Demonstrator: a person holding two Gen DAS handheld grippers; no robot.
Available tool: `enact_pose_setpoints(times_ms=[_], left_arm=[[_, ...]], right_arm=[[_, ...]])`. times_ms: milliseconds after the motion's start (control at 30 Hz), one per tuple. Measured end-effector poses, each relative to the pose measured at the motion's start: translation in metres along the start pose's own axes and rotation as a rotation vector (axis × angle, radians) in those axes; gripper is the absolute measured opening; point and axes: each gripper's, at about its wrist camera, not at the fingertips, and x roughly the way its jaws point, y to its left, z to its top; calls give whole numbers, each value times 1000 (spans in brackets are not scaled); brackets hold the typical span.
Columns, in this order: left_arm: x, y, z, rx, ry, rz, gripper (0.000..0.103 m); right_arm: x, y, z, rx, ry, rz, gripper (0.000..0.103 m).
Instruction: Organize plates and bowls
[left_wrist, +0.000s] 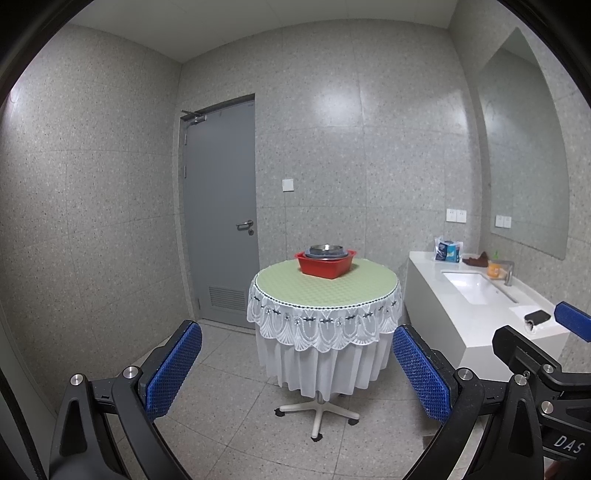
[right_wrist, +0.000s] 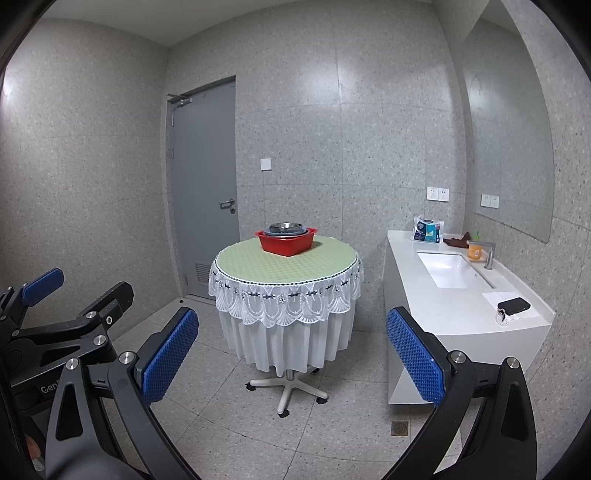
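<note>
Red square plastic basin: far edge of round table with pale green top and white lace skirt. Nested inside, presumably for compact keeping: grey-blue plates under steel bowl; count unclear. Left gripper, right gripper: spread wide, empty, well short of table.

"DAS" on the right claw body; "Gen" on the left claw body
</note>
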Motion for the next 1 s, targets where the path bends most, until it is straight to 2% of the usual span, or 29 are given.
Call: enact_pose_setpoints(times_ms=[1000], left_arm=[[3,-4,0,2,-3,9,102]], right_arm=[[2,0,2,2,3,2,103]])
